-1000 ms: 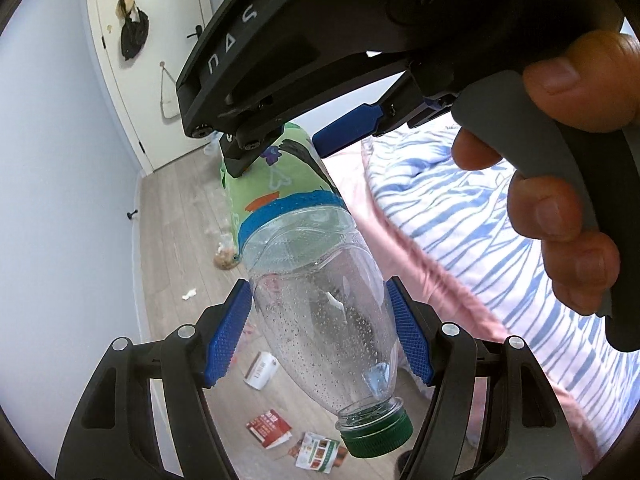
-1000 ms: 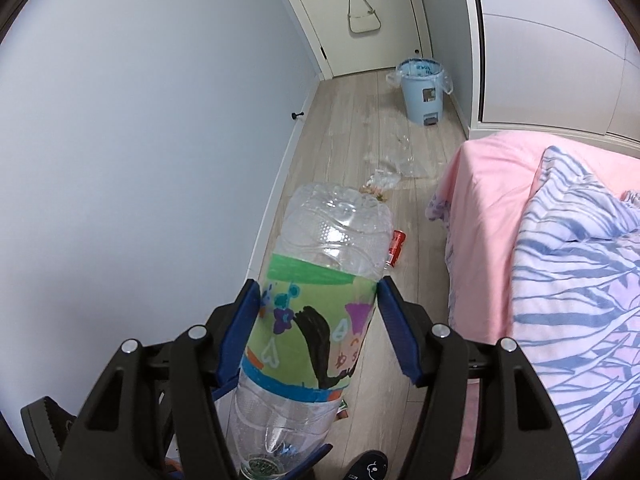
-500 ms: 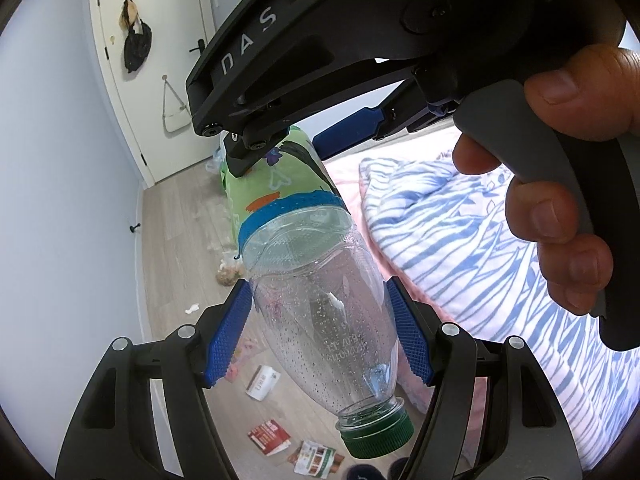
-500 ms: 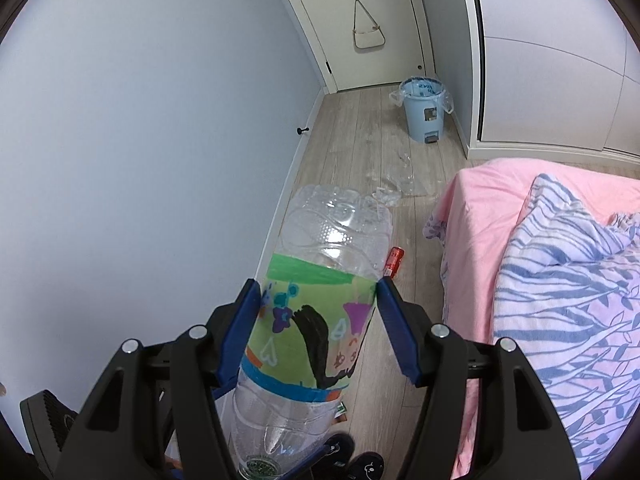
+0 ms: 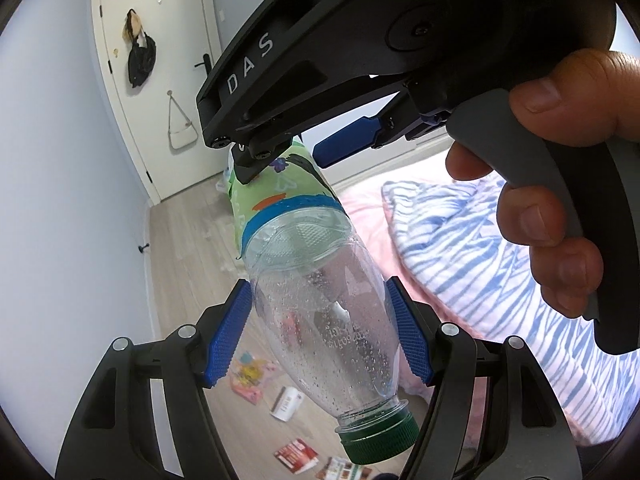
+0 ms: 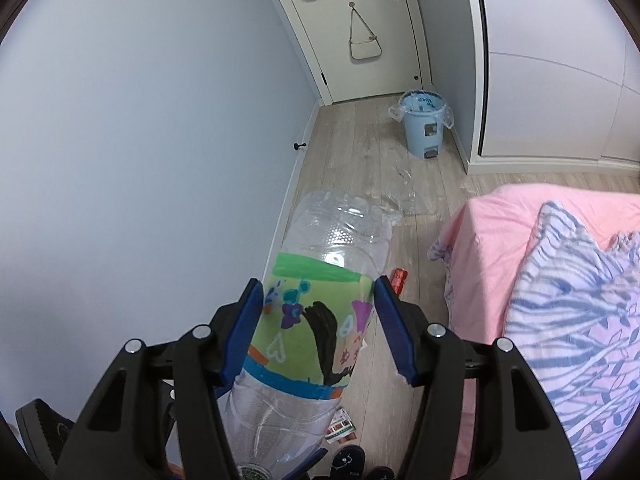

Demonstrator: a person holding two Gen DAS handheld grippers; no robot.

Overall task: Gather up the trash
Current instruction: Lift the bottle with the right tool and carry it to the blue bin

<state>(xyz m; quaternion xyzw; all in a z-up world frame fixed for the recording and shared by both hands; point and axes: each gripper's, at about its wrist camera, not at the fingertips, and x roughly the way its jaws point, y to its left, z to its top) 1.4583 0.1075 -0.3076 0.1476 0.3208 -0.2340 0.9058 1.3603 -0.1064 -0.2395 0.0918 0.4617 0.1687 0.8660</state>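
Observation:
A large clear plastic bottle (image 5: 320, 312) with a green painted label and a green cap (image 5: 380, 438) is held in the air by both grippers. My left gripper (image 5: 320, 332) is shut on its clear neck end, with blue pads on both sides. My right gripper (image 6: 318, 328) is shut on its labelled middle (image 6: 316, 328); it also shows from the side in the left wrist view (image 5: 304, 148), held by a hand. A light blue trash bin (image 6: 423, 124) lined with a bag stands far ahead by the door.
Litter lies on the wood floor: a pink wrapper (image 5: 250, 376), a small white carton (image 5: 287, 404), red packets (image 5: 296, 455), a red can (image 6: 399, 280) and clear plastic film (image 6: 400, 196). A pink bed with a striped blanket (image 6: 560, 300) fills the right. A wall runs along the left.
Both grippers have risen and moved along the room with the bottle held between them. The door, bin and floor litter sit lower in view. The grip looks the same.

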